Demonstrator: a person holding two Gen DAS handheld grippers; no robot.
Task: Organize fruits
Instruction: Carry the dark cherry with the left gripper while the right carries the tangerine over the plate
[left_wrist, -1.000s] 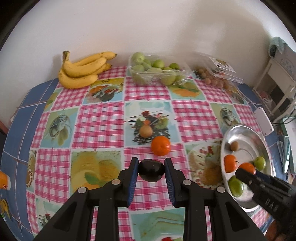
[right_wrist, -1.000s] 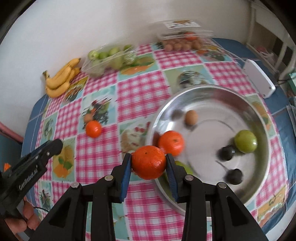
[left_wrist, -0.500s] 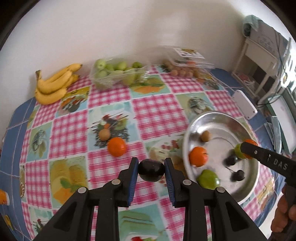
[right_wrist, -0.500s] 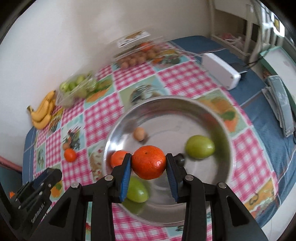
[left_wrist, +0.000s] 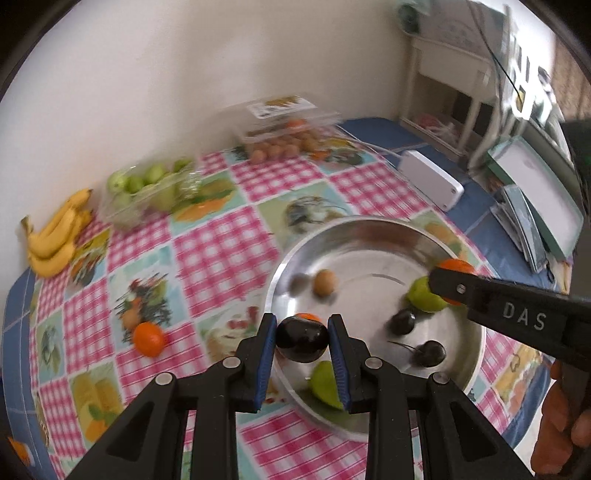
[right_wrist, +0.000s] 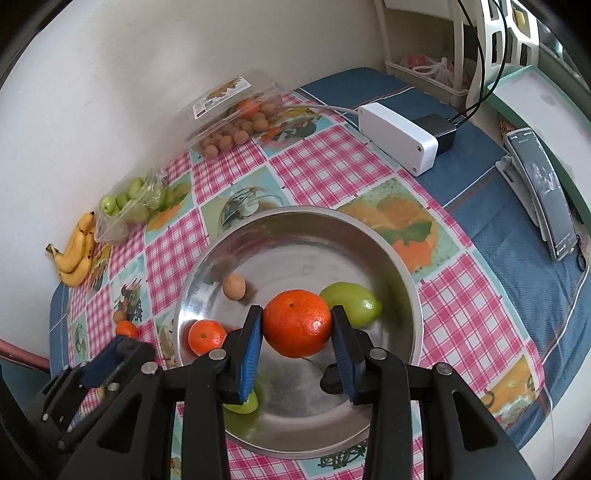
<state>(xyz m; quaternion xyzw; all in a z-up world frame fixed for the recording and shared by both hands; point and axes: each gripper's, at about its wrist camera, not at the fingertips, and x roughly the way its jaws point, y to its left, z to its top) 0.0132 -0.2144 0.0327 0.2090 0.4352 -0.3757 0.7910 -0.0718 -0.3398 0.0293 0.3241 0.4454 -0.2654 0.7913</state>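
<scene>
Stainless steel bowl at frame centre of the right wrist view, resting on the checked surface. Right hand-held gripper pinches an orange mandarin above the bowl's interior, where a second mandarin, a green fruit and a small brown fruit lie. Left hand-held gripper, lower centre of the left wrist view, pinches a dark plum over the bowl's near left rim. Bananas lie at left against the wall; a loose mandarin sits on the surface, left of the bowl.
</scene>
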